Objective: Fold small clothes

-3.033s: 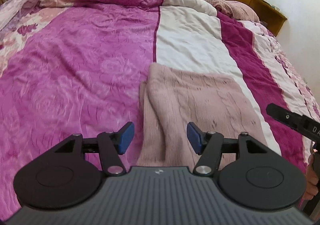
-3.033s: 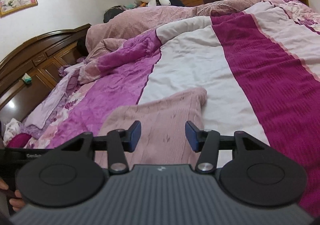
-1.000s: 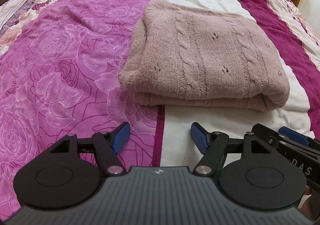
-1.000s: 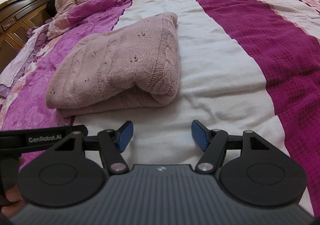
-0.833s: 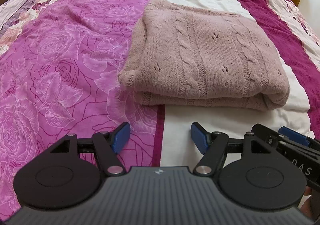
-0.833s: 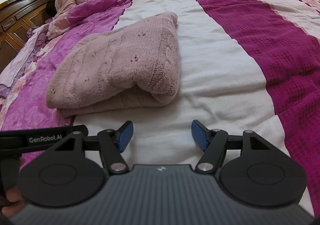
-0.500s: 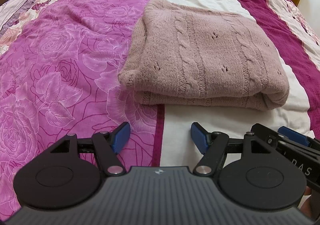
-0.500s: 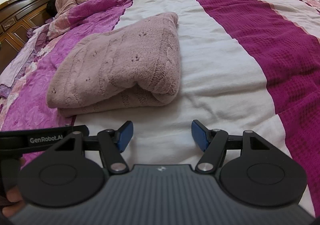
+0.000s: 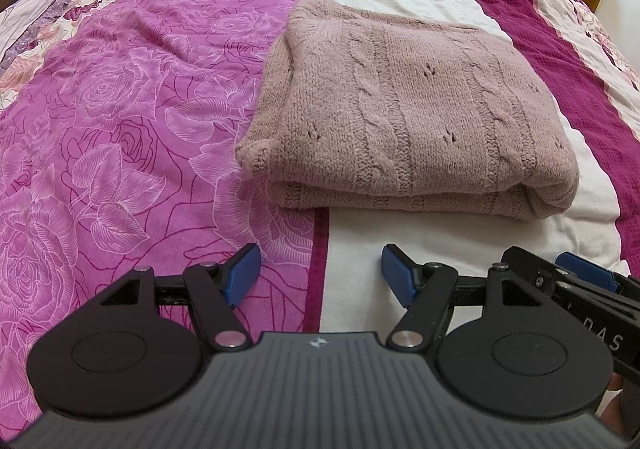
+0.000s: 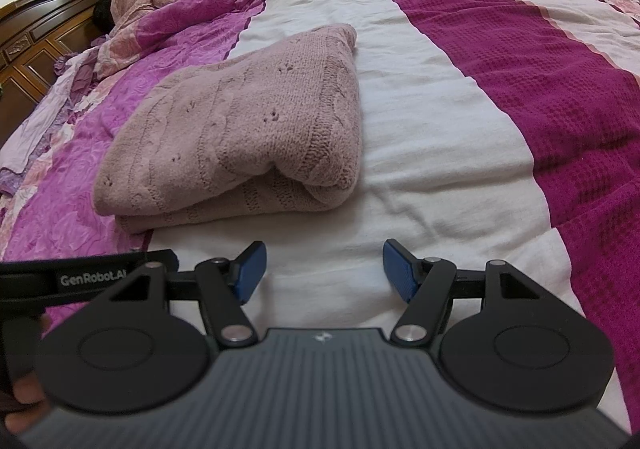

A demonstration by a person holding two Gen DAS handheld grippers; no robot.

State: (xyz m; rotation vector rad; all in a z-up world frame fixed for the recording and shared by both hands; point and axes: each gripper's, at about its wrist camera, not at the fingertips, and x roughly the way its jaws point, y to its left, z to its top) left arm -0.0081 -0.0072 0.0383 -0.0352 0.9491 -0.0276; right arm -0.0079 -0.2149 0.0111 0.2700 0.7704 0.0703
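left gripper [image 9: 318, 275] is hanging low in frame, jaws spread, pinching nothing | right gripper [image 10: 322, 273] is doing likewise | pink knitted sweater [image 9: 404, 109] is lying folded mid-frame on bedspread [image 9: 120, 109] | fold is looking finished

Lying in view: one folded pink cable-knit sweater [image 9: 404, 117], one quilt [image 9: 132, 121], two grippers, left gripper [image 9: 318, 273] and right gripper [image 10: 322, 269].

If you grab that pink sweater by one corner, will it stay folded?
Probably not. The pink sweater is soft, chunky knit, so it would likely flop open and dangle. Its fuzzy layers probably grip well rather than slip. It won't roll; it lies flat on the bedspread.
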